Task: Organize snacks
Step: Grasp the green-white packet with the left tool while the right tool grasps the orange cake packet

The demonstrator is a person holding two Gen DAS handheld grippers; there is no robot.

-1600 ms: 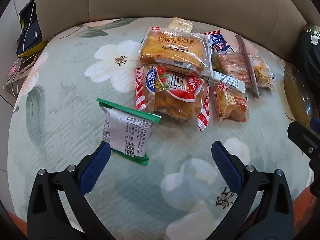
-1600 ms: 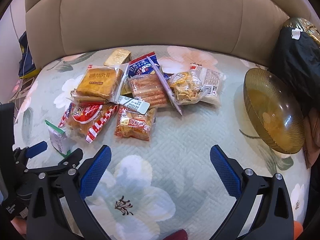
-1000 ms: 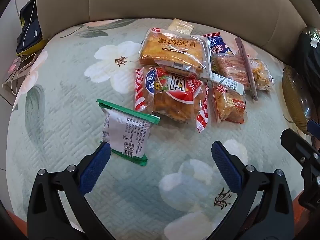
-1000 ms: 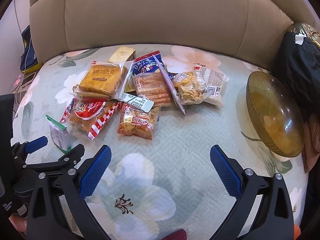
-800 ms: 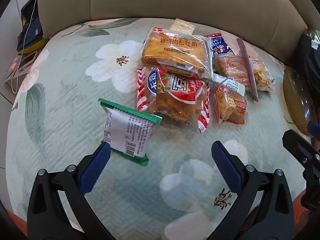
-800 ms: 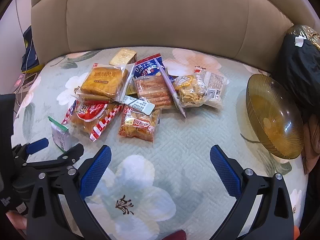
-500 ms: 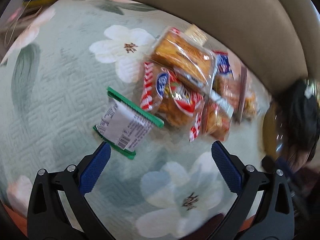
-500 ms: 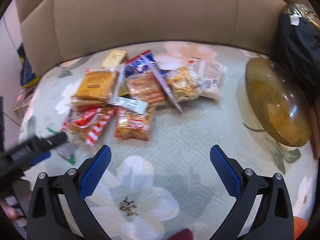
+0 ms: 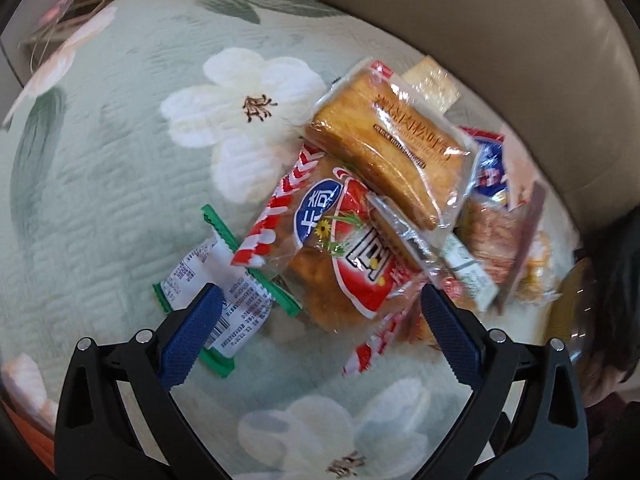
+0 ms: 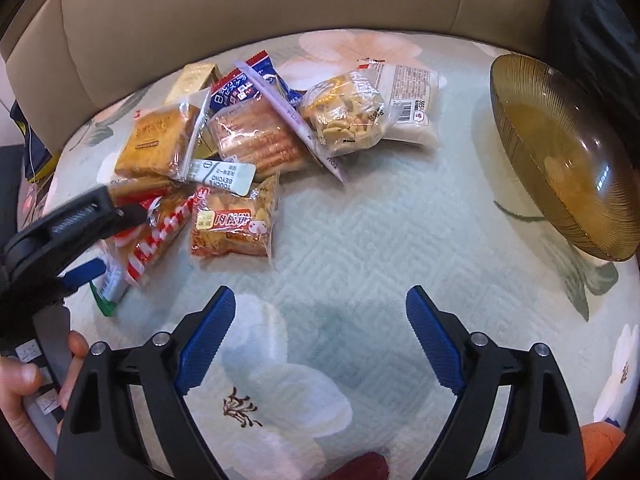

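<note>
Several packaged snacks lie in a heap on a floral green cushion. My left gripper point(image 9: 320, 328) is open, low over the red-and-white bread pack point(image 9: 344, 256), its jaws on either side of that pack's near end. The green-edged white wafer packet point(image 9: 224, 280) lies partly under the left finger. A toast pack point(image 9: 392, 156) rests on top behind. My right gripper point(image 10: 320, 336) hangs open over bare cushion, with nothing between its fingers. An orange pork-floss pack point(image 10: 234, 226) lies ahead to its left, and a nut snack bag point(image 10: 344, 116) farther back.
An amber glass bowl point(image 10: 560, 152) stands at the right by a black bag point(image 10: 592, 28). The beige sofa back point(image 10: 280, 4) rises behind the heap. A hand point(image 10: 24, 384) holds the left tool at the right view's lower left.
My left gripper has swung right and forward, tilting, from beside the green wafer packet to over the red-and-white bread pack. The right gripper shifted slightly; both stay open.
</note>
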